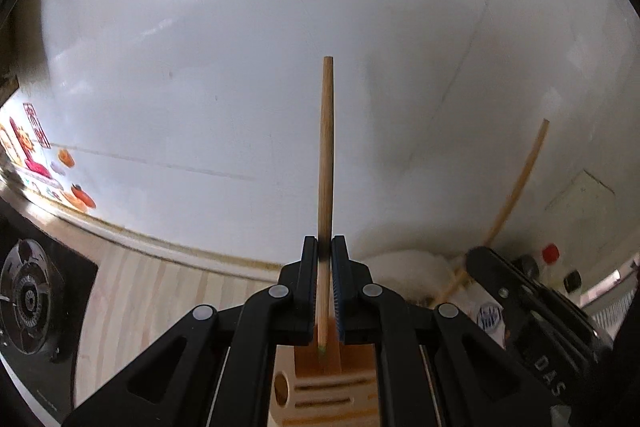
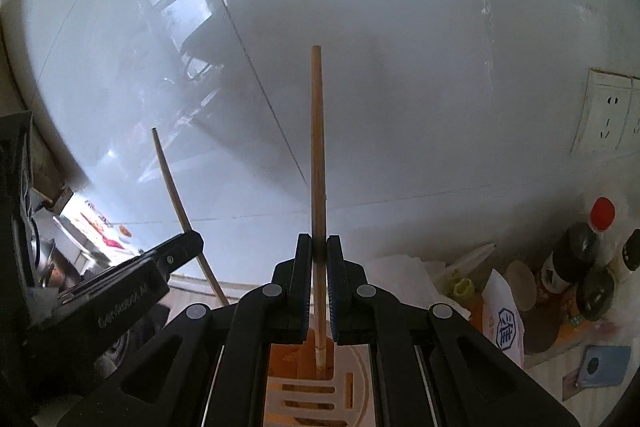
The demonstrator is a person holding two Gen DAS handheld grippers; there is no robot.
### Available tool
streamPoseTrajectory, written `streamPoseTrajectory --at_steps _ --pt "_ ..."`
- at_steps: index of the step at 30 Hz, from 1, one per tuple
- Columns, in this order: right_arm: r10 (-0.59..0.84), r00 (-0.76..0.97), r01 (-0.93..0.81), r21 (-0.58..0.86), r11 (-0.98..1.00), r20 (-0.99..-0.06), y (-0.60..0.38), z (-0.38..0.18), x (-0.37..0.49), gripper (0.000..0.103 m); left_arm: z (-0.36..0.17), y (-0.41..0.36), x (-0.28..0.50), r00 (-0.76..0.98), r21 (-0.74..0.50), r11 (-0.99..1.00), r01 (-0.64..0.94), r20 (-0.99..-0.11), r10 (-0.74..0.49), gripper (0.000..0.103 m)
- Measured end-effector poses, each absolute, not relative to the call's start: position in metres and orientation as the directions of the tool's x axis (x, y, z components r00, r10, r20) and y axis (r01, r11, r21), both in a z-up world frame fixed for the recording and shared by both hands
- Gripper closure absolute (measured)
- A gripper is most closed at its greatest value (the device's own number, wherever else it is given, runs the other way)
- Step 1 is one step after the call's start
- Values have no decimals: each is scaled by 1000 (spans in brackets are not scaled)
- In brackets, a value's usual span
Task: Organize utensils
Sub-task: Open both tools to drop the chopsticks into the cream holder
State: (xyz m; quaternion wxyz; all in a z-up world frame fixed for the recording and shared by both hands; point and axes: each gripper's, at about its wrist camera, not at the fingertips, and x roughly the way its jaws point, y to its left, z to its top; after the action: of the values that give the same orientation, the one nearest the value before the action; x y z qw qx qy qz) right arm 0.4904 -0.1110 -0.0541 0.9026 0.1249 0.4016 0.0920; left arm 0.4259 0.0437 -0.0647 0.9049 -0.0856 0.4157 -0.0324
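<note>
My left gripper point(image 1: 324, 247) is shut on a wooden chopstick point(image 1: 326, 155) that stands upright; its lower tip hangs over an orange slotted utensil holder point(image 1: 332, 395). My right gripper point(image 2: 319, 247) is shut on a second wooden chopstick point(image 2: 317, 147), also upright, its lower end over the same orange holder point(image 2: 308, 391). The right gripper and its chopstick point(image 1: 516, 187) show at the right of the left wrist view. The left gripper's body point(image 2: 120, 291) and its chopstick point(image 2: 180, 211) show at the left of the right wrist view.
A white tiled wall point(image 1: 240, 47) fills the background. A gas stove burner point(image 1: 28, 291) sits at left on the wooden counter point(image 1: 152, 291). Sauce bottles point(image 2: 588, 255), a white bag point(image 2: 504, 319), crumpled white paper point(image 2: 404, 275) and a wall socket point(image 2: 608, 119) are at right.
</note>
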Motion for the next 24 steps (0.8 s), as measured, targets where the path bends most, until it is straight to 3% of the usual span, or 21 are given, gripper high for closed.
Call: streamPoseTrajectory --at_steps 4,6,8,10,12,14,20,24 --pt "308 596 -104 309 945 -742 -108 -57 490 95 -55 50 410 648 -167 986 -21 -753 -113 93" --pt "328 566 -117 320 940 -756 -109 -56 487 86 -41 48 397 662 -139 990 -29 -744 -85 81" --pt "329 568 -122 318 940 -754 -112 -51 479 58 -29 52 383 682 -123 991 -48 -729 -58 36" --pt "312 584 -110 308 945 -750 -119 -43 466 55 -20 59 367 700 -109 991 -78 -714 -24 20" --pt "297 587 -85 307 948 -753 -129 -38 452 52 -15 61 352 708 -88 991 -97 -706 6 20" --pt "275 593 -54 304 951 -756 -140 -34 437 44 -15 63 339 704 -71 991 -117 -710 32 2" --pt "226 600 11 291 957 -767 -167 -37 383 24 -42 62 296 672 -39 990 -133 -738 62 0" --pt "194 568 56 273 960 -800 -179 -58 350 20 -80 55 276 604 -13 992 -127 -794 67 0"
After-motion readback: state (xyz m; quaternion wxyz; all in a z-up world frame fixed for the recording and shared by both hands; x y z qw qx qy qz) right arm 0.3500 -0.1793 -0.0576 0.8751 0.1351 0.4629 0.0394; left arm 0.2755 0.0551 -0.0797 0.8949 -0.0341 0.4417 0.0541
